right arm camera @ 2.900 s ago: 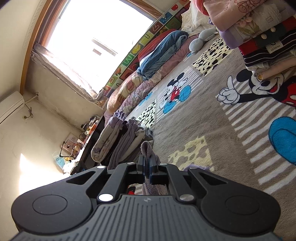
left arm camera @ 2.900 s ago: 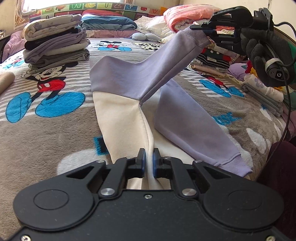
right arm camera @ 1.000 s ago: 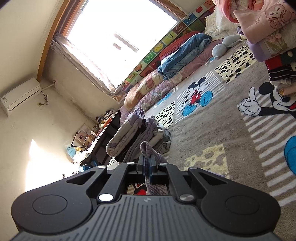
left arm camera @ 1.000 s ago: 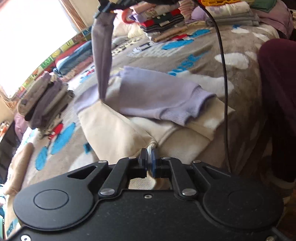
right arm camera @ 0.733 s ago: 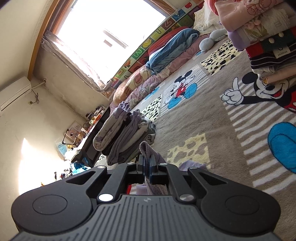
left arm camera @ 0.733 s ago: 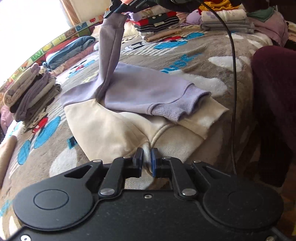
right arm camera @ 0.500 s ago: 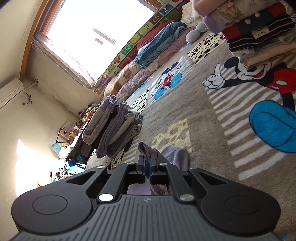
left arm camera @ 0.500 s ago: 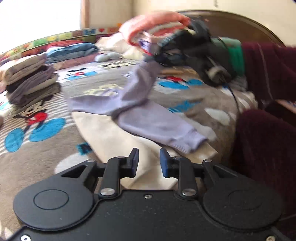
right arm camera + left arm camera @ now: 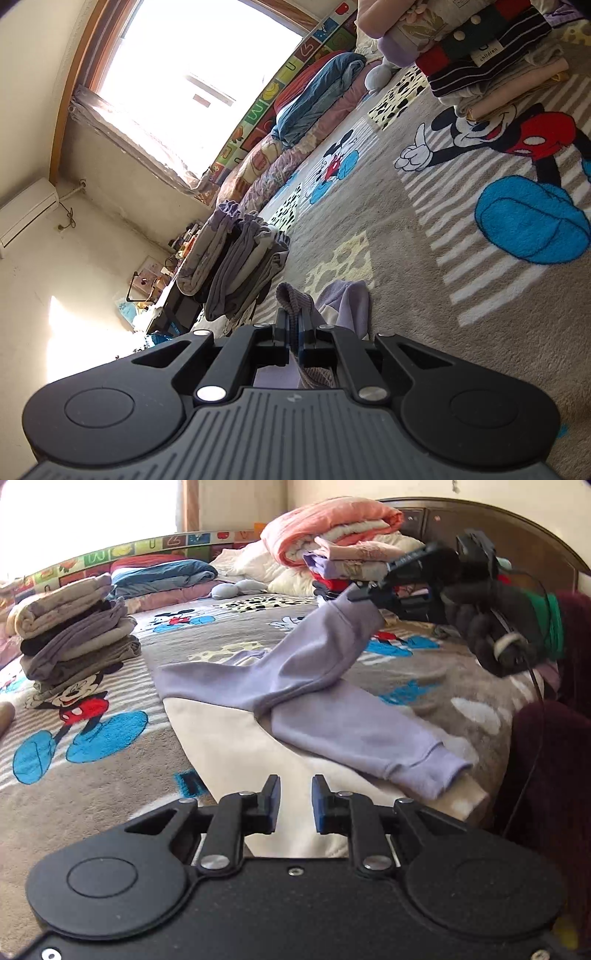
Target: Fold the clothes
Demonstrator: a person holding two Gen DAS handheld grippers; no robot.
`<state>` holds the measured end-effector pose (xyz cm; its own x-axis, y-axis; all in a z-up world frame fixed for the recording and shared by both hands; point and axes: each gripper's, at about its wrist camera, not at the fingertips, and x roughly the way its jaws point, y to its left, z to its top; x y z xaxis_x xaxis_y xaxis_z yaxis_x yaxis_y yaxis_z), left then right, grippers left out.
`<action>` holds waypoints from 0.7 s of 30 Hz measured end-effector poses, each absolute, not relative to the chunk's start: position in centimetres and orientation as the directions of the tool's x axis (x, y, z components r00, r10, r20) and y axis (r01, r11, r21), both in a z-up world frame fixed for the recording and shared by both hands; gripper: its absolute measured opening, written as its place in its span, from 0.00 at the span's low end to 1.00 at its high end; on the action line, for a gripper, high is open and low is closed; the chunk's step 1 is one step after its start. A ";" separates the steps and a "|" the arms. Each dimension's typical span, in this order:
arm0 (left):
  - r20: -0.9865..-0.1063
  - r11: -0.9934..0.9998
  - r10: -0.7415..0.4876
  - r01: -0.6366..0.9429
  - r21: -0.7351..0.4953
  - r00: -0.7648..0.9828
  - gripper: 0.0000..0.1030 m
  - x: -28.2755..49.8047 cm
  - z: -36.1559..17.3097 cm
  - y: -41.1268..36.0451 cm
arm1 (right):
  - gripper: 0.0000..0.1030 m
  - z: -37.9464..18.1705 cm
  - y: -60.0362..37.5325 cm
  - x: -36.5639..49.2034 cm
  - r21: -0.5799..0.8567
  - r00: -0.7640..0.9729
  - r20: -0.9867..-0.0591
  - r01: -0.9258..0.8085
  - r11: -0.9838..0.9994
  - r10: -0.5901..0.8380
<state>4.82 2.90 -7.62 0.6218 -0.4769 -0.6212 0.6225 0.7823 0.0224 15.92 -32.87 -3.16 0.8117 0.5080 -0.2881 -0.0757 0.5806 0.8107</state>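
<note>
Bright window (image 9: pixel 207 70) blown out with daylight, cream walls (image 9: pixel 55 280), AC unit (image 9: pixel 26 210) up high on the left. Dark curved wooden headboard (image 9: pixel 517 542) far right, cartoon-mouse blanket (image 9: pixel 92 716) covering the whole bed.

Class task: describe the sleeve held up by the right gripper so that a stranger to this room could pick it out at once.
On the grey cartoon-mouse blanket lies a cream and lilac sweatshirt. Its two lilac sleeves cross; one lies flat, cuff toward the bed's near edge. The lifted lilac sleeve alone rises off the blanket, cuff pinched in the right gripper.
</note>
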 end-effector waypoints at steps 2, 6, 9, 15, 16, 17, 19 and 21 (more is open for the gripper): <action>-0.670 0.786 -0.454 0.618 0.010 0.588 0.26 6.2 -8.4 2.3 | 0.06 -3.7 -32.9 15.9 0.811 0.810 -0.290 -0.075 0.580 0.510; -0.604 0.822 -0.459 0.569 -0.011 0.651 0.26 7.2 -7.2 3.1 | 0.06 -4.7 -32.9 15.6 0.820 0.825 -0.264 -0.080 0.567 0.499; -0.526 0.868 -0.427 0.496 -0.011 0.735 0.26 9.2 -6.1 3.8 | 0.06 -5.7 -33.2 15.2 0.833 0.840 -0.232 -0.089 0.546 0.491; -0.483 0.922 -0.352 0.386 -0.032 0.802 0.26 15.9 -6.3 4.1 | 0.06 -9.0 -34.4 14.8 0.873 0.853 -0.190 -0.079 0.481 0.486; -0.486 0.921 -0.347 0.388 -0.017 0.802 0.25 16.9 -6.5 3.9 | 0.06 -9.6 -34.6 14.7 0.880 0.854 -0.186 -0.076 0.469 0.487; -0.489 0.920 -0.342 0.391 -0.001 0.803 0.24 17.8 -6.6 3.6 | 0.06 -10.4 -34.9 14.6 0.890 0.854 -0.179 -0.071 0.451 0.488; -0.490 0.915 -0.335 0.401 0.032 0.805 0.21 19.5 -6.7 3.3 | 0.07 -11.8 -35.4 14.4 0.909 0.855 -0.168 -0.059 0.413 0.491; -0.485 0.909 -0.340 0.414 0.051 0.806 0.21 21.4 -6.6 3.0 | 0.07 -12.7 -36.1 14.5 0.923 0.857 -0.165 -0.041 0.383 0.488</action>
